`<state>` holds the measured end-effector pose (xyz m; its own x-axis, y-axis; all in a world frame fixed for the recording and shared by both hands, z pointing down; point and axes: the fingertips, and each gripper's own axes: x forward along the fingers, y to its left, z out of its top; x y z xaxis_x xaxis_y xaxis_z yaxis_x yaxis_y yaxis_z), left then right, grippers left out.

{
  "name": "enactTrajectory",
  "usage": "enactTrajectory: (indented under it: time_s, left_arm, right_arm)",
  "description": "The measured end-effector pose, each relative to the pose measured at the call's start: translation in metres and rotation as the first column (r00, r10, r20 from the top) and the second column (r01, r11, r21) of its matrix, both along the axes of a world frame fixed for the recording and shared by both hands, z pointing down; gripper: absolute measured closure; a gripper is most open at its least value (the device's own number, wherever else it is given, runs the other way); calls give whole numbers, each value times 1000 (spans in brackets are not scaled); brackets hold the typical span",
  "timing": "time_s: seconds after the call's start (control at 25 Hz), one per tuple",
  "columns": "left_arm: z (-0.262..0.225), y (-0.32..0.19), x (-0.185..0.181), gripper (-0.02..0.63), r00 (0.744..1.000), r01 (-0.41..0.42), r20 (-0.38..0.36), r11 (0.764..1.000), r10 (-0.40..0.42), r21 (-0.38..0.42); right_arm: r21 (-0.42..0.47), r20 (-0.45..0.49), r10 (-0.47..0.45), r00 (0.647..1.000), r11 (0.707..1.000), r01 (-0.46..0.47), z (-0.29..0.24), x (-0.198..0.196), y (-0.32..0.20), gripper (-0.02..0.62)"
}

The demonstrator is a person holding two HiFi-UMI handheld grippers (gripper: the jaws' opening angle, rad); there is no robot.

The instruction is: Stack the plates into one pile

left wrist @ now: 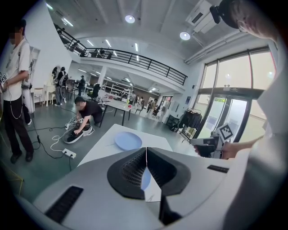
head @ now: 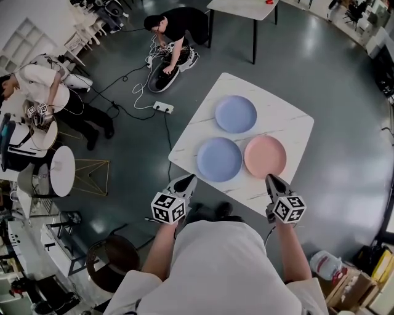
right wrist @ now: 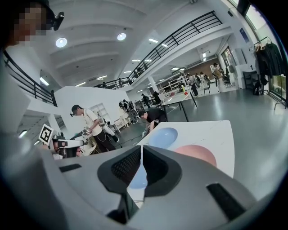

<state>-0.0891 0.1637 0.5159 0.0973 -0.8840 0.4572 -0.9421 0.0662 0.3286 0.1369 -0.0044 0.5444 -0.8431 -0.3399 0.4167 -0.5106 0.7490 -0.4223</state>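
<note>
Three plates lie on the white marble table [head: 280, 117]: a blue plate [head: 235, 114] at the far side, a second blue plate [head: 219, 159] nearer me, and a pink plate [head: 265, 155] to its right. My left gripper [head: 188, 179] hovers shut and empty just off the table's near left edge, close to the near blue plate. Shut and empty too, my right gripper [head: 272, 179] hangs over the near edge, just short of the pink plate. The left gripper view shows the far blue plate [left wrist: 128, 140] beyond the closed jaws. In the right gripper view the pink plate [right wrist: 196, 155] and the far blue plate [right wrist: 163, 137] lie ahead.
A person crouches on the floor [head: 175, 31] beyond the table among cables and a power strip [head: 162, 107]. Another person [head: 43, 92] is at the left near small round tables [head: 63, 170]. A dark stool [head: 114, 258] stands at my lower left, and a second table [head: 243, 7] farther back.
</note>
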Motion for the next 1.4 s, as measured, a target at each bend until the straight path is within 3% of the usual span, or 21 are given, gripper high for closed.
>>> enactTrajectory:
  time_s: [0.4,1.04,1.4]
  left_arm:
    - [22,-11,-29,591,999,-4,-40,999,2,-33]
    - [77,-55,-59,591,981,-155,-133,981,139,-119]
    - [149,-67,-76,589,969,-168,-220,956,114,-242]
  right_arm:
    - [-19,-44,-21,999,1000,21,12,-35,-8,563]
    - [-126,-120,-5,993,992,-10,70,-91,-10,563]
    - [-223,-189,11,982,973,-54,127,-105,-5,563]
